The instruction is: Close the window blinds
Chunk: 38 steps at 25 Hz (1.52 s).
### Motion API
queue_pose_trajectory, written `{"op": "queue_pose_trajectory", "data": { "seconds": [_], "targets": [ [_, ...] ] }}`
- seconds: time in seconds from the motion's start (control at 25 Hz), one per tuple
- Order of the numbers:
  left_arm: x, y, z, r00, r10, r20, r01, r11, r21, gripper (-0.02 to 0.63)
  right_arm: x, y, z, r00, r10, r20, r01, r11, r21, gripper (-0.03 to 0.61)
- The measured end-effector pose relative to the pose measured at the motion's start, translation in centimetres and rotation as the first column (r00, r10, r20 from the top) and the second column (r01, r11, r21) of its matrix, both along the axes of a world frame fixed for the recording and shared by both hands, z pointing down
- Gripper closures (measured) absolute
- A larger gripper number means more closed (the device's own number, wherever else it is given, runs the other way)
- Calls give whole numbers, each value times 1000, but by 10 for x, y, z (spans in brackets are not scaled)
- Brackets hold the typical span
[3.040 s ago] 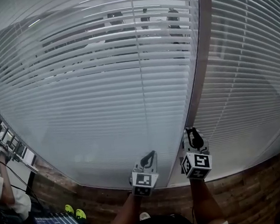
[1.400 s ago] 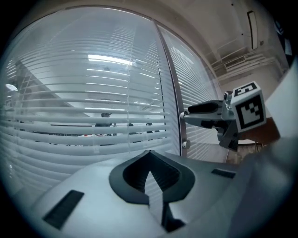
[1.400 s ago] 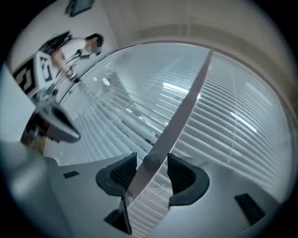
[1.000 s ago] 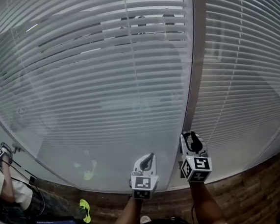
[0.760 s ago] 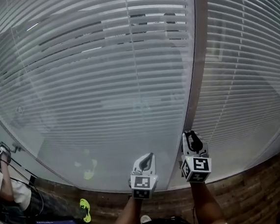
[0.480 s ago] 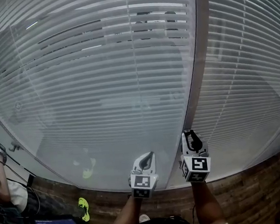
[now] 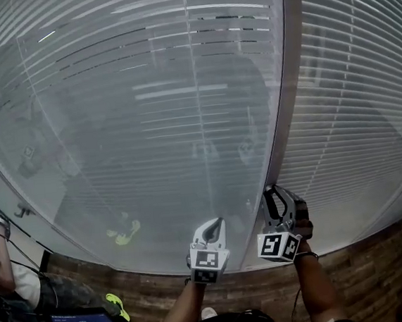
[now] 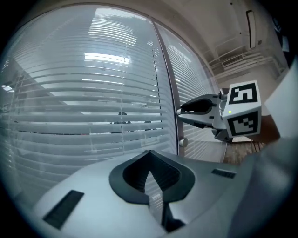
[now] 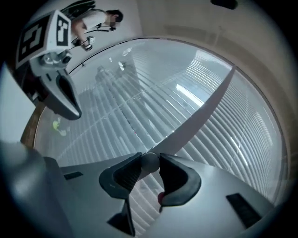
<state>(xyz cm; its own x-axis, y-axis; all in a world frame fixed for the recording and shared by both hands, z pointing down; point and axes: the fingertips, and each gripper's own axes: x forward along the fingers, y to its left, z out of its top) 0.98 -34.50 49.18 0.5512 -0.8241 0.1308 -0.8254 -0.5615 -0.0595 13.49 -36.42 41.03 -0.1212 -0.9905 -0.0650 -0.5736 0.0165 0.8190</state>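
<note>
Glass-fronted blinds [image 7: 148, 126]; right hand-held gripper [image 7: 276, 193] just closed on mullion knob [image 9: 149, 162]

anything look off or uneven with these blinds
Nothing damaged or askew. One mismatch: the left blind looks nearly shut, with dark gaps only between its top slats, while the right blind seems more open. The right gripper has just closed its jaws on the round knob.
</note>
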Motion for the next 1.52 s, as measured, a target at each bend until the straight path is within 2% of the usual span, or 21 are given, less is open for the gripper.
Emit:
{"op": "queue_pose_trajectory", "data": {
  "seconds": [0.16,0.32,0.56,0.64,0.72,0.8,0.92,1.0,1.08,1.28,1.36,1.44,1.52],
  "targets": [
    [-1,1,2,1000,-5,3,5,1000,5,620,-3,0,4,976,8,-219,-1,999,32,451],
    [1,3,-2,1000,-10,-7,10,1000,-7,621,-3,-1,5,961,11,-276,0,999,41,450],
    [3,3,6,1000,-2,11,2,1000,-10,621,-4,3,5,986,17,-165,-13,999,30,443],
    [2,3,7,1000,-4,11,4,1000,-10,620,-5,8,3,999,8,-50,-7,1000,13,418],
    [1,1,9,1000,-5,11,5,1000,-9,621,-4,12,1,992,-9,122,10,1000,-12,416],
    [1,0,11,1000,-3,14,3,1000,-10,621,0,13,0,941,-24,336,36,999,-30,416],
    [3,1,13,1000,3,25,-2,1000,-15,621,7,10,2,796,-22,605,62,997,-44,416],
    [5,3,15,999,8,32,-8,1000,-21,621,10,8,4,700,-7,714,70,996,-59,416],
    [5,3,15,999,9,34,-8,1000,-24,621,8,5,5,634,-1,773,88,994,-70,416],
    [6,5,14,999,10,37,-9,999,-38,621,14,1,5,568,17,823,78,994,-74,417],
    [5,5,16,999,12,38,-11,999,-43,621,16,0,3,559,18,829,72,995,-71,446],
    [5,4,18,999,8,35,-7,999,-34,621,16,1,3,557,17,830,74,995,-70,448],
    [5,4,19,999,11,41,-10,999,-30,621,16,1,4,578,19,816,73,995,-74,449]
  ]
}}
